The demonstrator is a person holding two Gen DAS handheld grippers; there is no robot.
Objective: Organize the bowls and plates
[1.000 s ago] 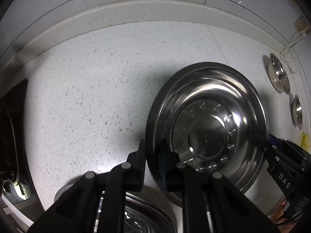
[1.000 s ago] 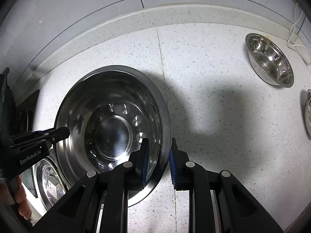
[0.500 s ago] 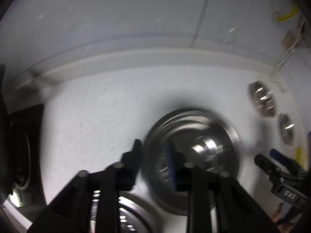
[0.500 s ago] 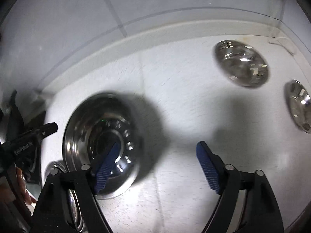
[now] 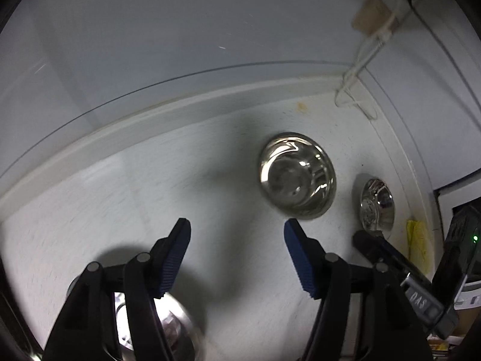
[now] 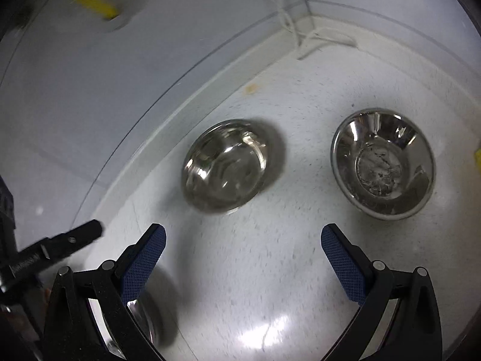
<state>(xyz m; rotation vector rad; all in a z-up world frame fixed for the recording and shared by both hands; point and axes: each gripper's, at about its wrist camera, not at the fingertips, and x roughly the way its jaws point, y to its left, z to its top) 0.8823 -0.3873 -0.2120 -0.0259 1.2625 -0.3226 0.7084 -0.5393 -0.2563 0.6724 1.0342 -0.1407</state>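
Observation:
My left gripper [image 5: 237, 240] hangs over bare white counter, its jaws opening with nothing between them. A small steel bowl [image 5: 297, 177] sits just beyond its right finger, and a second small bowl [image 5: 377, 204] lies further right. The large steel bowl [image 5: 168, 325] shows at the bottom left, under the left finger. My right gripper [image 6: 243, 240] is also opening and empty, with one small bowl [image 6: 225, 165] ahead and the other bowl [image 6: 383, 162] ahead to the right. The large bowl's rim [image 6: 141, 316] peeks out at its lower left. Each view catches the other gripper at its edge.
A raised backsplash [image 5: 180, 105] and wall close off the counter behind the bowls, meeting a corner [image 6: 312, 27]. White cables [image 5: 360, 66] hang down from a wall socket. A yellow item [image 5: 418, 246] and a dark device [image 5: 463, 240] sit at the far right.
Both grippers were shut on the large bowl's rim; they have let go, opened wide and swung right, so the two small bowls now lie ahead.

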